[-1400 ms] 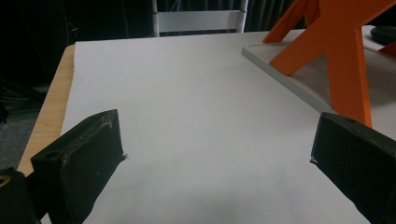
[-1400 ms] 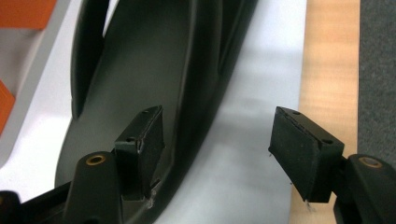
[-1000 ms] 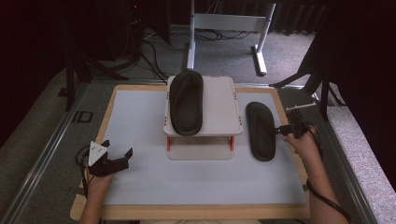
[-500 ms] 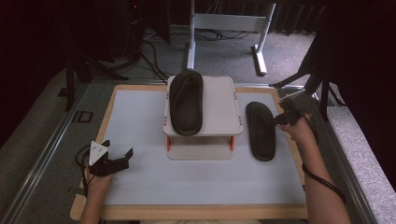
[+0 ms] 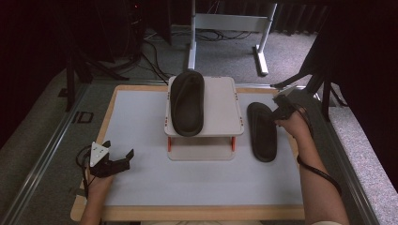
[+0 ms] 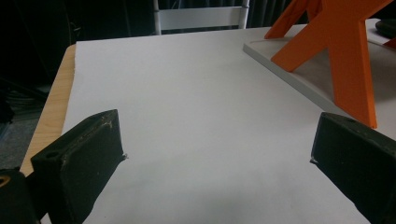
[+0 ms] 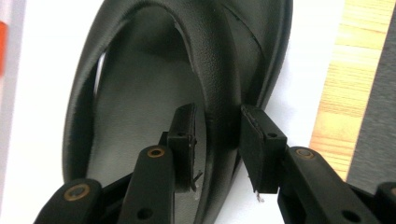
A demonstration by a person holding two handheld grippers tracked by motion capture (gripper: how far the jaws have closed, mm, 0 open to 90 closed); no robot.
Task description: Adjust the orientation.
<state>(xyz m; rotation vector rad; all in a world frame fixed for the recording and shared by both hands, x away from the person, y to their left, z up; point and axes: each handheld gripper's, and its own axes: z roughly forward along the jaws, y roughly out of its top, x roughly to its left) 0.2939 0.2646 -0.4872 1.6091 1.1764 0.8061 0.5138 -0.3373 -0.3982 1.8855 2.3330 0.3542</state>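
Slipper number two [image 5: 262, 131], the black one lying flat on the white mat [image 5: 141, 122] near the table's right edge, is getting all the attention. It is a long oval of grained, leathery material with a broad band arching over a smooth grey footbed. The right gripper [image 7: 217, 135] is straddling the outer side of that band: one black pad [image 7: 185, 135] is sitting inside the opening over the footbed, the other is outside against the slipper's wall. The jaws have just been closing, and the pads are now right up against the band with it pinched between them. From the high view, the right gripper [image 5: 283, 107] is sitting at the slipper's far right side, close to the table's far right corner.

Just left of it, a pale, flat-topped stand [image 5: 220, 101] with orange legs is occupying the middle of the table toward the far edge, and the matching black slipper [image 5: 187, 104] is lying along its left half, the same rounded shape.

Over near the front left corner, the left gripper [image 5: 119, 157] is resting low over the mat, its blocky black jaws standing wide apart with nothing but bare white surface between them. A strip of light wood [image 5: 197, 213] is framing the mat all around.
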